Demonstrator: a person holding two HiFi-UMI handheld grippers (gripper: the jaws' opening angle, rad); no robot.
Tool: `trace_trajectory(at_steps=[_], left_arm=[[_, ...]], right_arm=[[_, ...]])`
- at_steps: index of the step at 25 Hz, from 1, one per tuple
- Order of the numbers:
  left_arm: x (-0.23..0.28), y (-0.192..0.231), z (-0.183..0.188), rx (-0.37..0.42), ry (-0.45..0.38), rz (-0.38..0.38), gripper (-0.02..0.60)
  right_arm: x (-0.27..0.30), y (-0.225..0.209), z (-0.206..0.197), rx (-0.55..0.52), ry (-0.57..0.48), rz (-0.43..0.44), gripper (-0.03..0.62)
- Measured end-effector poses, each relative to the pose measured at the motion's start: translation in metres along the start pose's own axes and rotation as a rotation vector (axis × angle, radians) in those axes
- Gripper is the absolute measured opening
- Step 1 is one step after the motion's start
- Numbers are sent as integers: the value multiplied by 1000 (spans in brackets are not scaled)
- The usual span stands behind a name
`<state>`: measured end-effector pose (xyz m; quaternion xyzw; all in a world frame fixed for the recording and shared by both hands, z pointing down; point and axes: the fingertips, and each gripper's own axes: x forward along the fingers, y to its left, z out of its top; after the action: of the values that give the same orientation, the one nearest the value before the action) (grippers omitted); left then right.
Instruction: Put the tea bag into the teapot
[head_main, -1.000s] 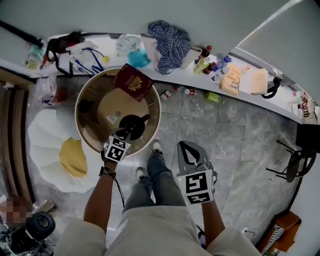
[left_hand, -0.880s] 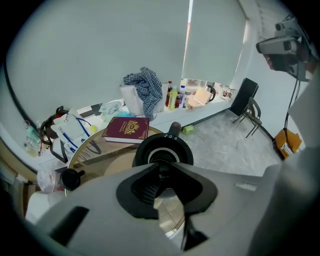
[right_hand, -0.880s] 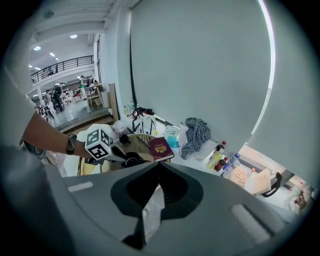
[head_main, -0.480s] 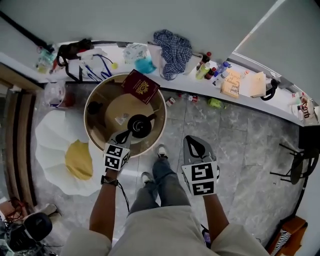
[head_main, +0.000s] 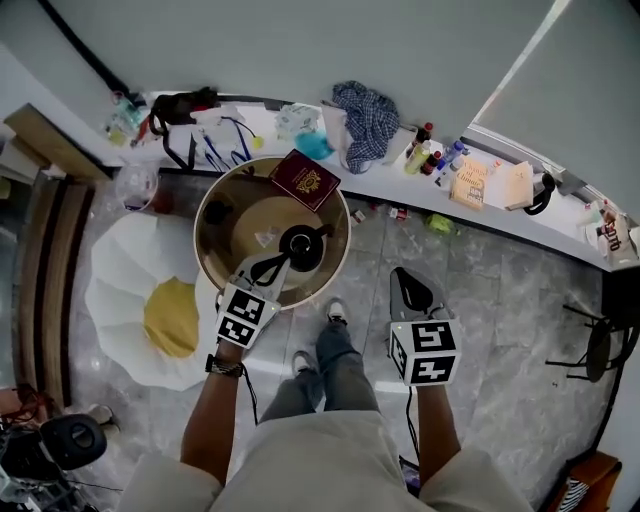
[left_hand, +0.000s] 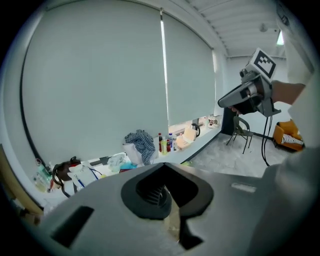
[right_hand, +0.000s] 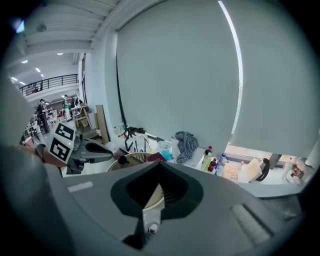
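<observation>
A black teapot (head_main: 301, 246) stands on the round wooden table (head_main: 222, 243). The small pale tea bag (head_main: 266, 238) lies on the table just left of the teapot. My left gripper (head_main: 268, 270) hovers over the table's near edge, close to the tea bag and the teapot, its jaws together and empty. Over the floor to the right, my right gripper (head_main: 412, 291) is held shut and empty as well. In the left gripper view the left gripper (left_hand: 163, 171) points at the window ledge. In the right gripper view the right gripper (right_hand: 159, 169) points toward the table (right_hand: 131, 160).
A maroon booklet (head_main: 308, 180) rests on the table's far rim, and a dark round lid (head_main: 217, 212) sits at the left. Left of the table is a white seat (head_main: 125, 290) with a yellow cushion (head_main: 171, 317). The cluttered ledge (head_main: 380, 180) runs behind.
The head view has shifted, so the table sits further right and higher. The left gripper's tip is now just left of the teapot instead of over it. Both grippers stay shut.
</observation>
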<state>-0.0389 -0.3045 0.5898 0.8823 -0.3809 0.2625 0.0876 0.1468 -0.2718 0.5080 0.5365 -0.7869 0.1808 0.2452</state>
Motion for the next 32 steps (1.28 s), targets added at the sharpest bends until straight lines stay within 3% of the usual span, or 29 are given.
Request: trace_trajectory(at_steps=[6, 13, 26, 32], left_arm=[[-53, -9, 23, -25, -68, 37, -2], [-118, -24, 60, -24, -203, 84, -2], [-216, -47, 110, -68, -371, 94, -2], [-249, -61, 123, 21, -386, 115, 0]], right_arm=[[-39, 25, 7, -22, -72, 3, 5], [-84, 55, 30, -52, -176, 10, 5], [-155, 104, 85, -159, -348, 56, 5], [-181, 123, 101, -222, -409, 68, 5]])
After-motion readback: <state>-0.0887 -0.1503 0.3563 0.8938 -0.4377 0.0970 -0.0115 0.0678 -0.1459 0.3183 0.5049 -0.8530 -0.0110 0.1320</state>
